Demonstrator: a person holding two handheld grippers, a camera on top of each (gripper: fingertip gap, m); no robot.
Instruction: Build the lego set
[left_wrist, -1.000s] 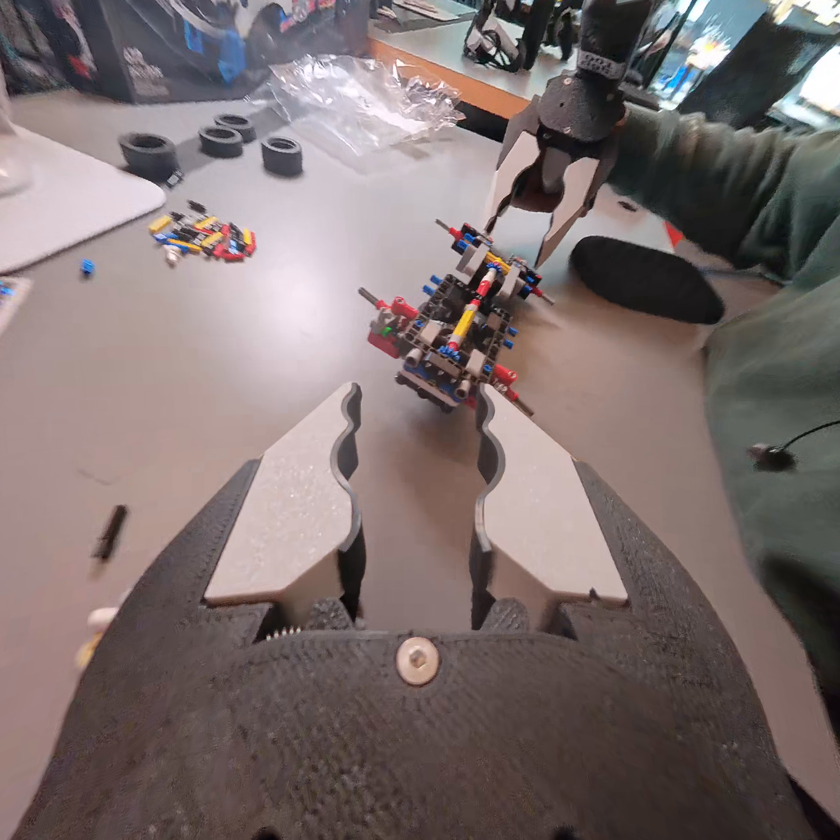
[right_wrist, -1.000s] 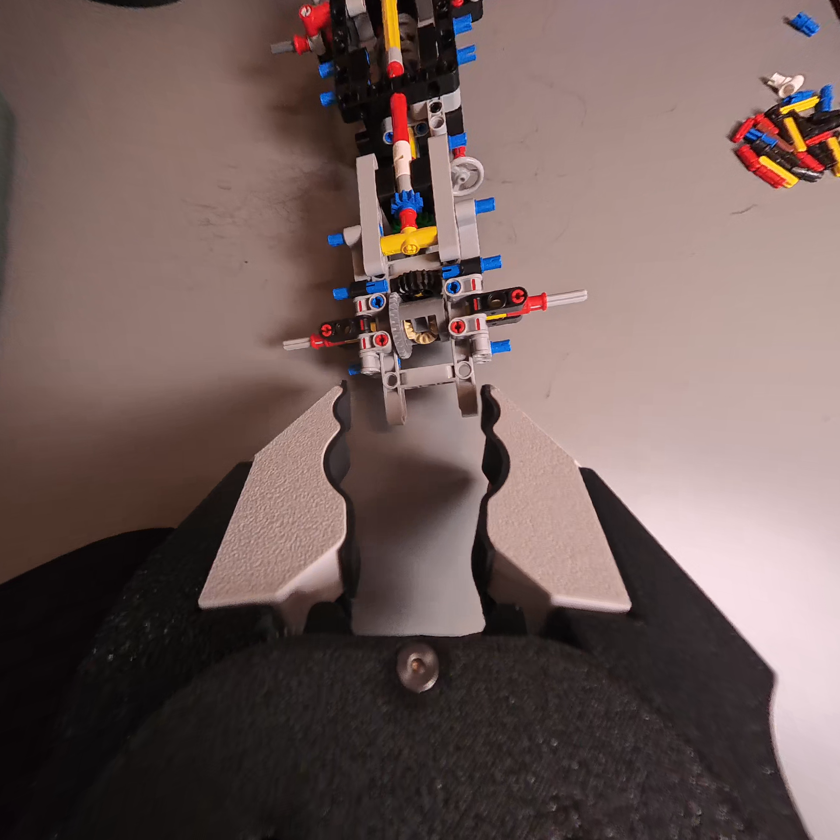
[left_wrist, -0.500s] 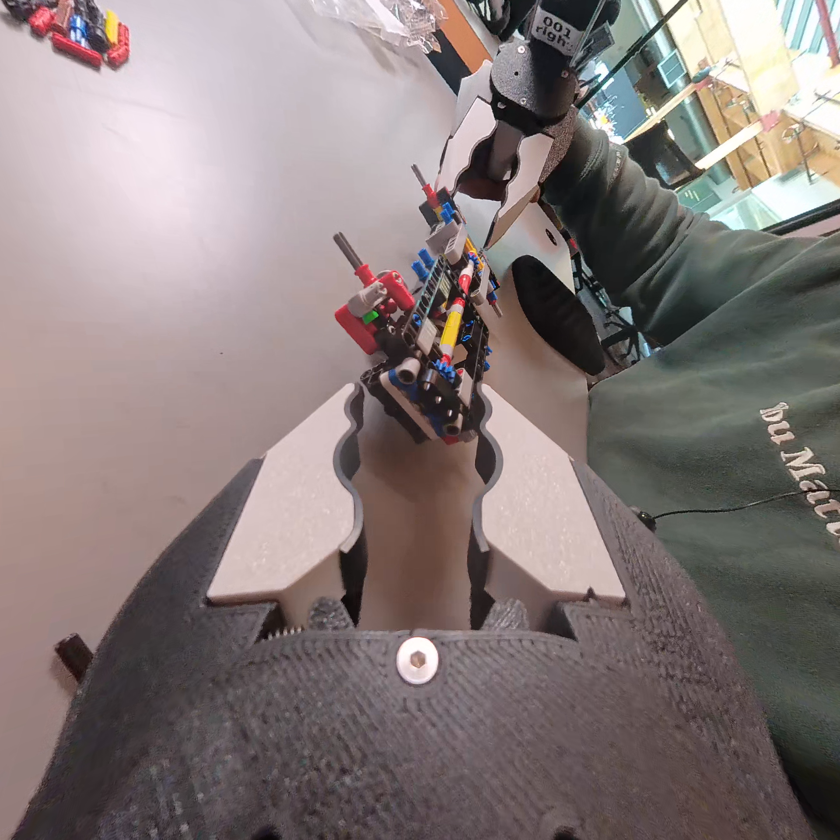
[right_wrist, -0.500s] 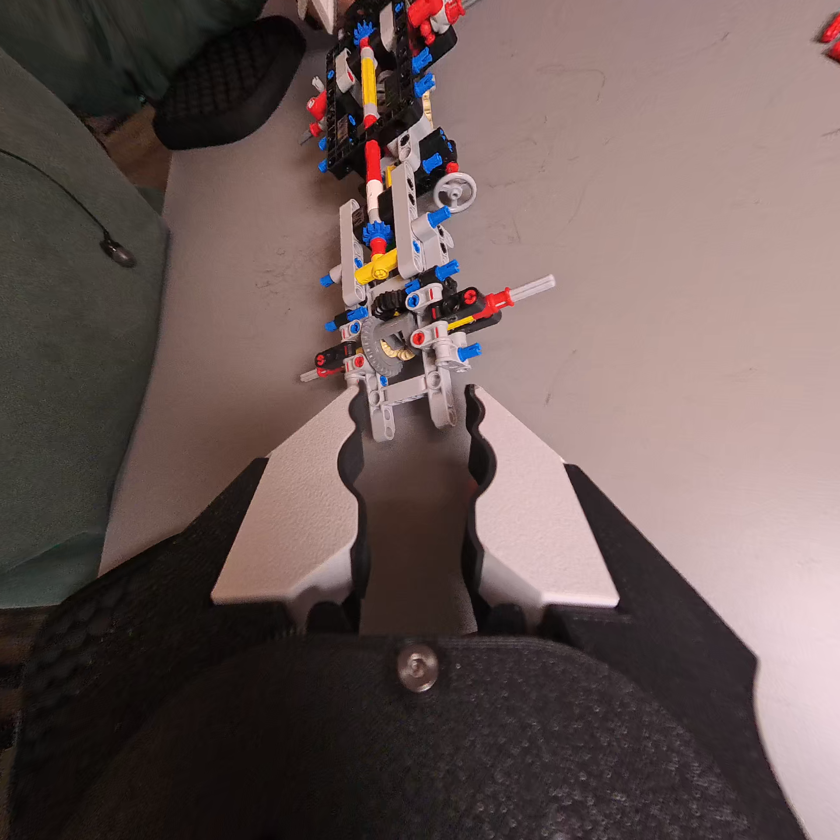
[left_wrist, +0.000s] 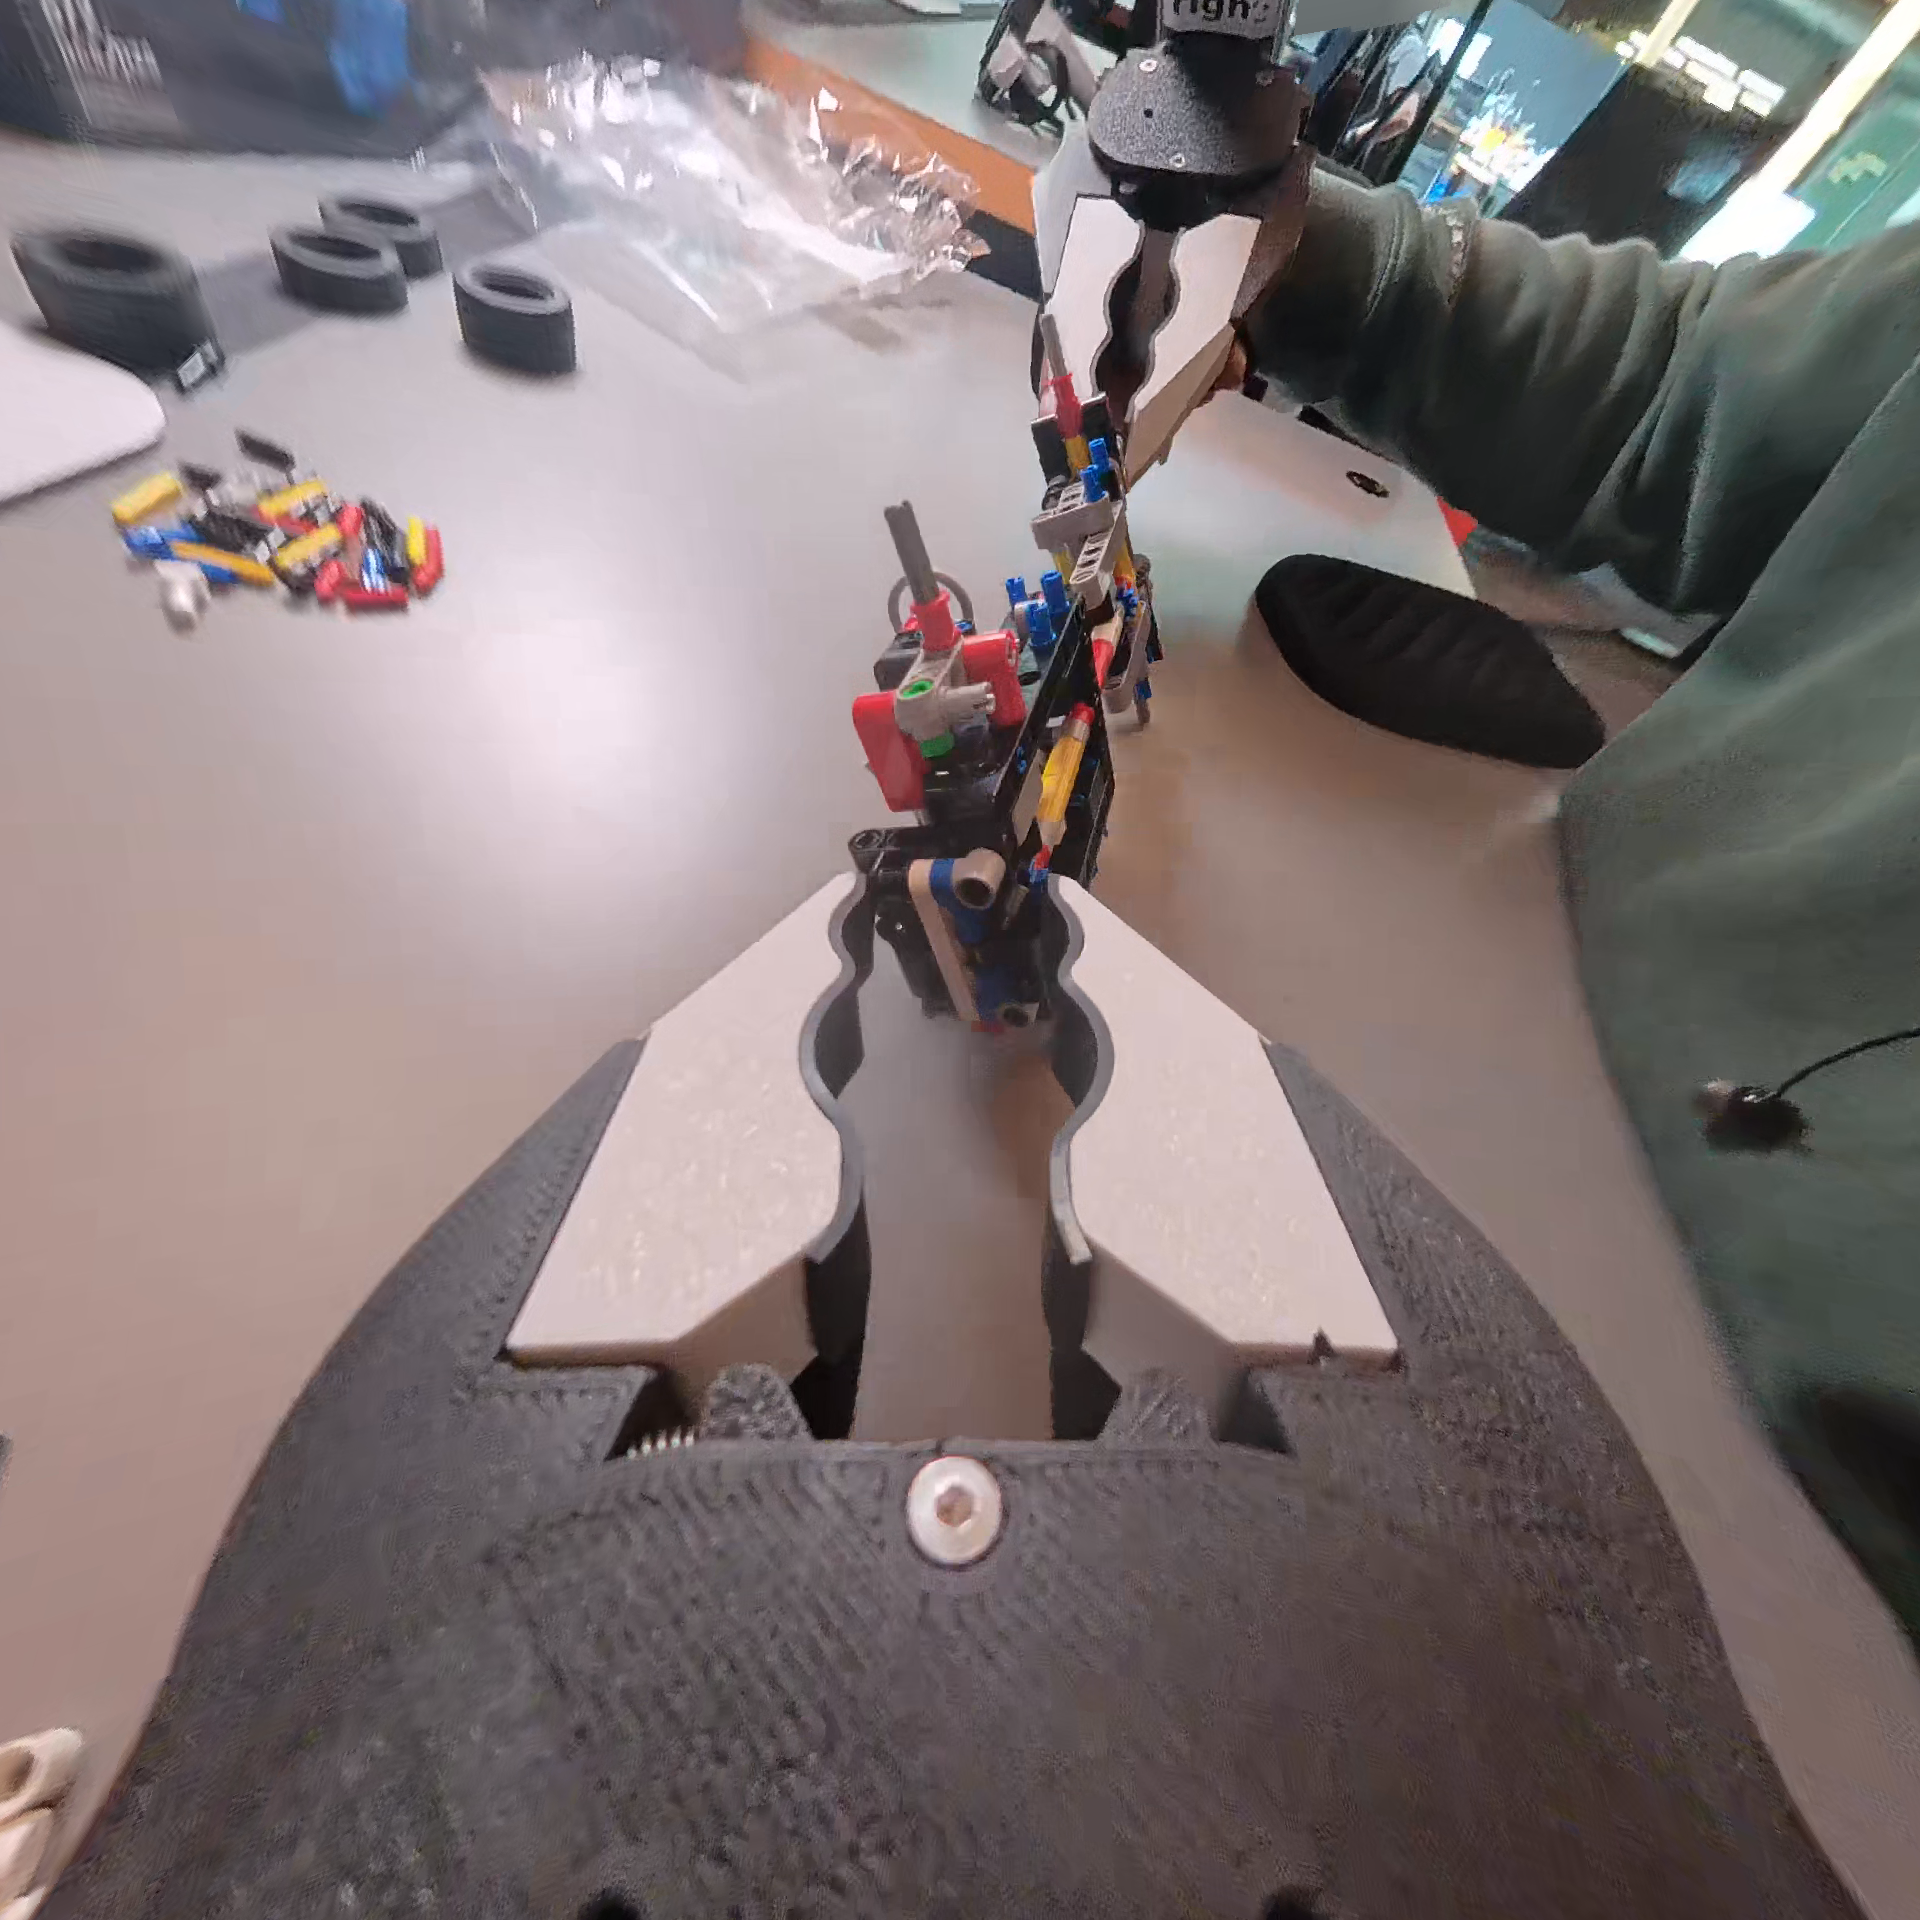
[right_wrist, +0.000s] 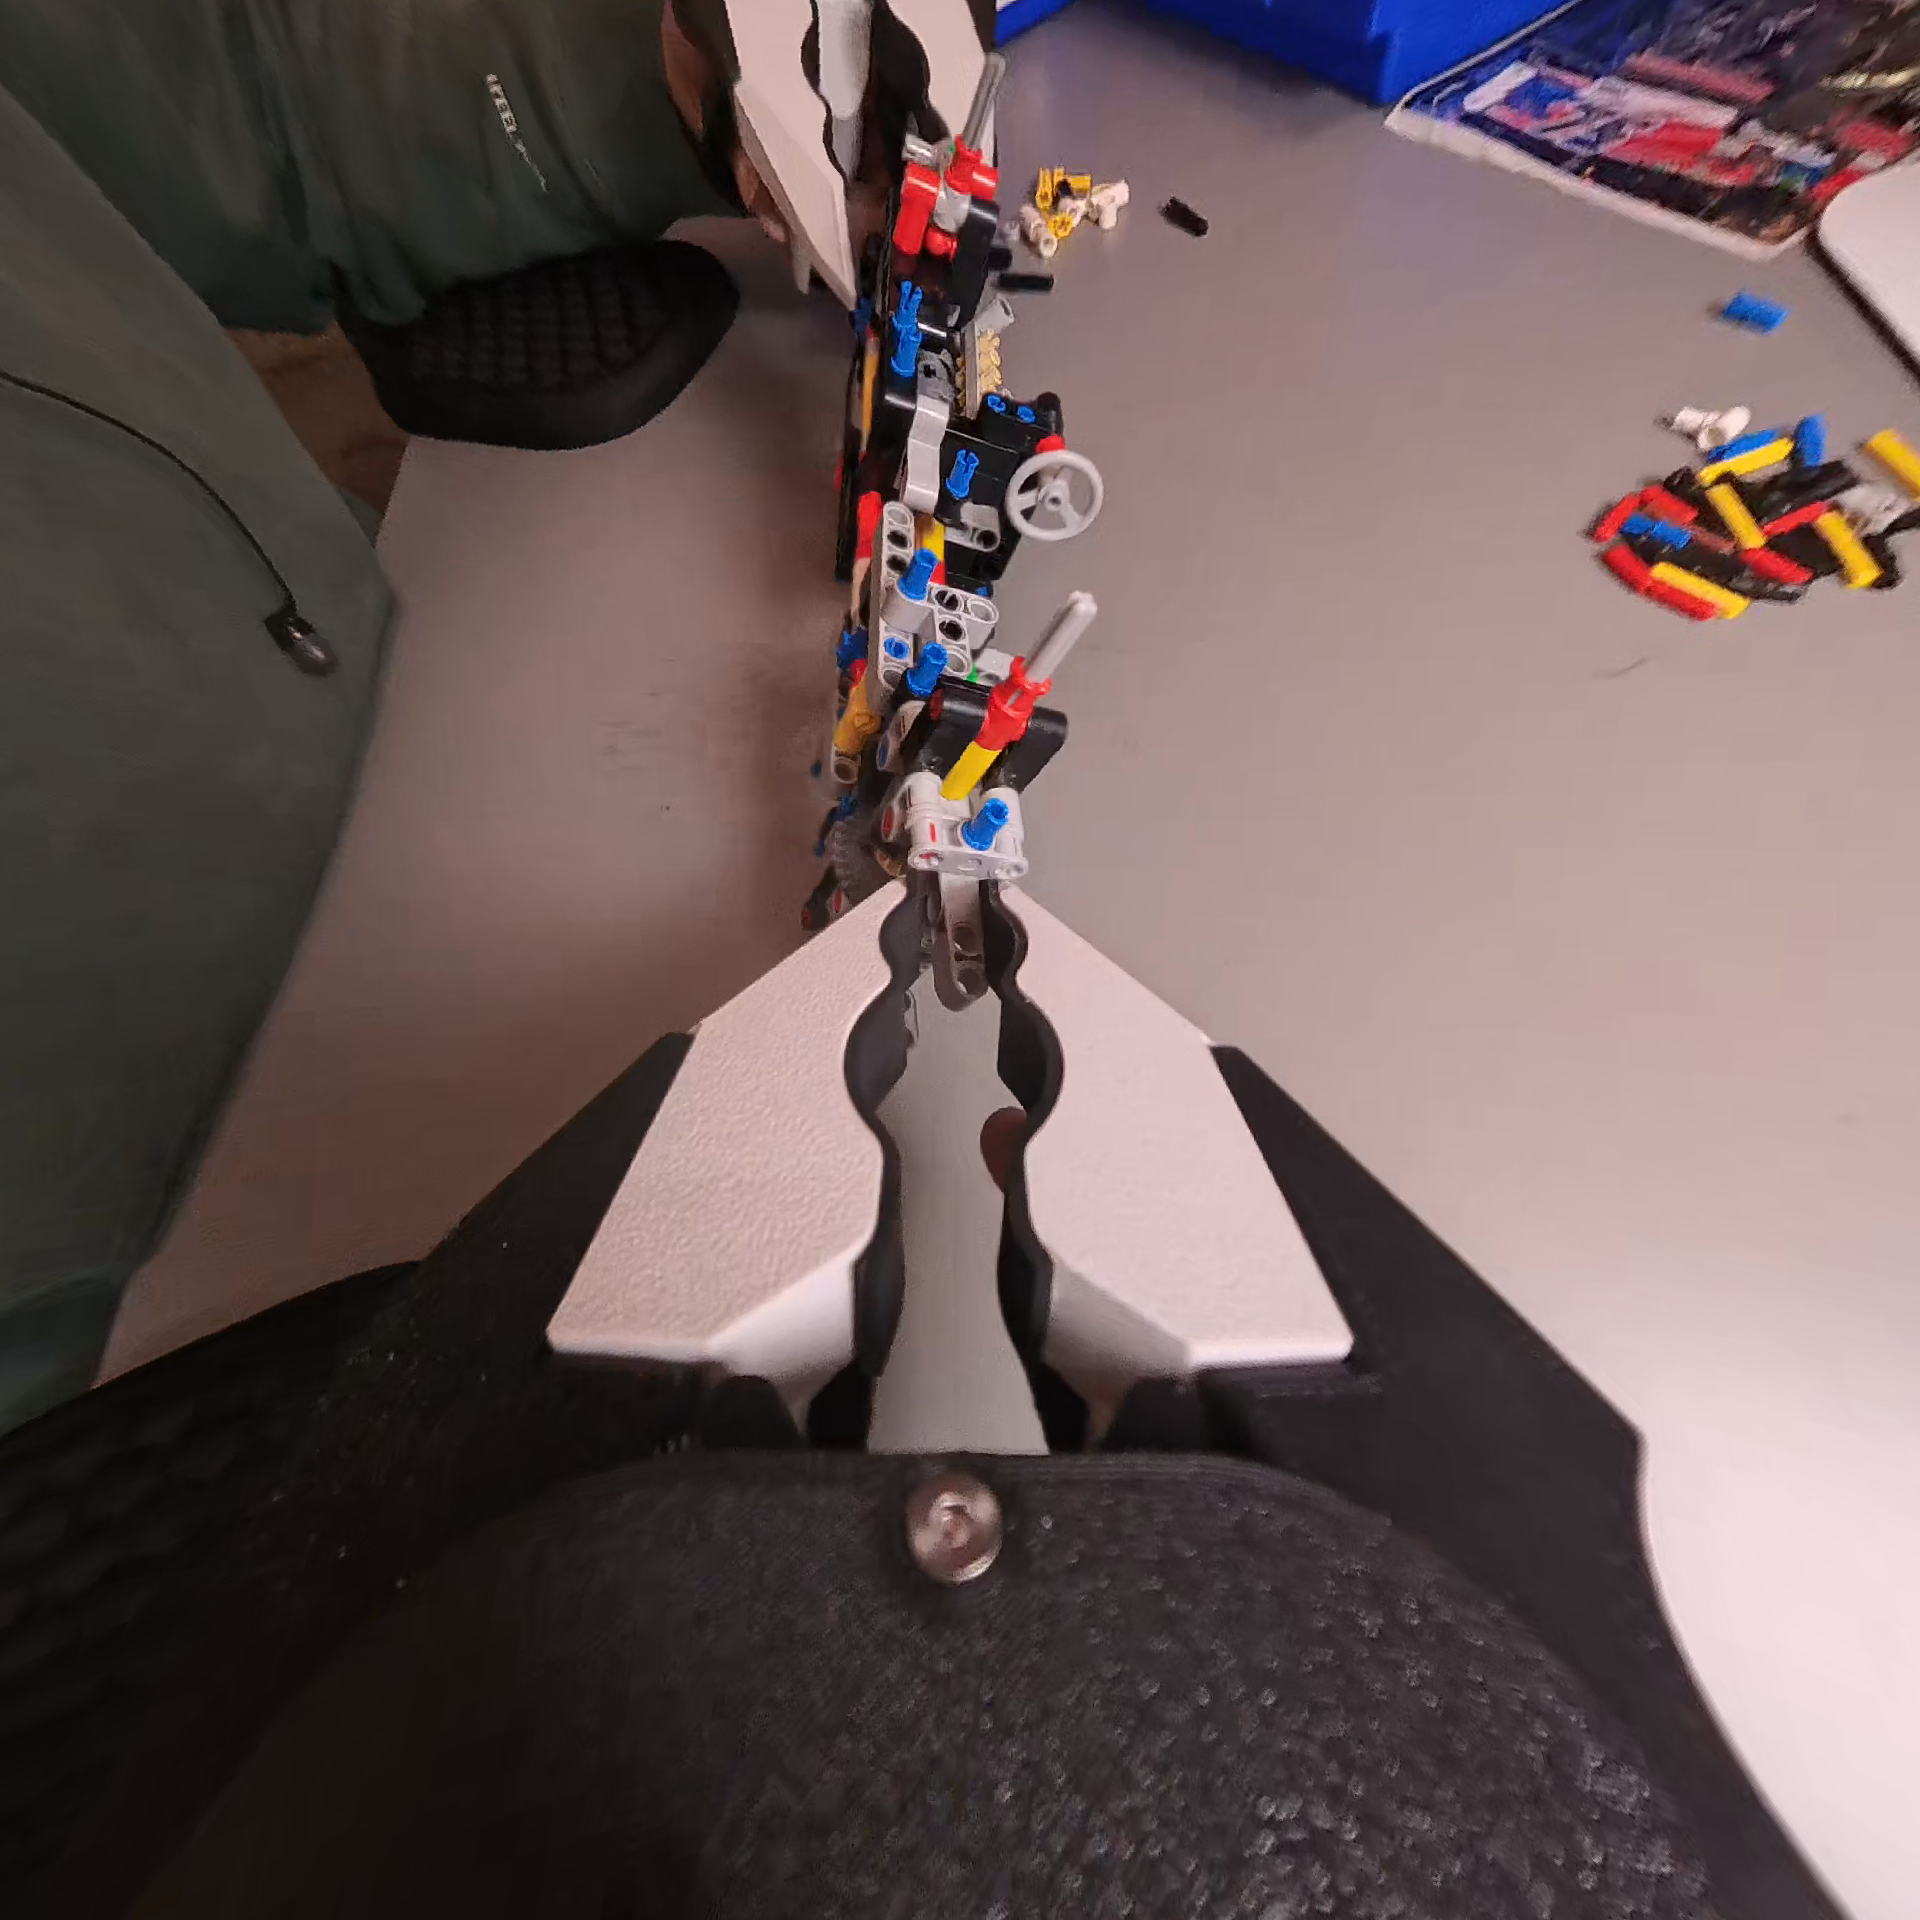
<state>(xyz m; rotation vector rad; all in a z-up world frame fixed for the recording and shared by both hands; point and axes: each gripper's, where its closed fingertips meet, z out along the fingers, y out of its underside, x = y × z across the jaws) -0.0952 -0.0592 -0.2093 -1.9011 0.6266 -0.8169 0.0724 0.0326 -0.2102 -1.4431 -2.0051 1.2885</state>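
Grippers first: your left hand-held gripper (left_wrist: 951, 940) reaches forward from the bottom of its frame, its fingers closed on the near end of the lego chassis (left_wrist: 1013, 748), which fills the gap between the tips. Your right hand-held gripper (right_wrist: 951, 935) does the same from the opposite end, its wavy pads pinching a grey beam at the chassis tail (right_wrist: 961, 945); in the left wrist view it comes down from the upper right, on a green sleeve (left_wrist: 1558, 384). Between the two, the chassis is turned on its edge, one long side just at or above the bench (left_wrist: 468, 831); you cannot tell from either view whether it touches. A grey axle points up from its red section, and a small grey steering wheel (right_wrist: 1052, 499) sticks out to the right in the right wrist view. On the grey bench, a heap of loose red, yellow, blue and black pieces (left_wrist: 281, 535) lies at the left of the left wrist view, four black tyres (left_wrist: 514, 317) sit in the upper left, and crumpled clear plastic bags (left_wrist: 727, 218) lie at the top centre. A dark padded armrest (left_wrist: 1423, 660) shows at the right edge of the bench. A printed sheet (right_wrist: 1683, 114) lies in the upper right of the right wrist view.
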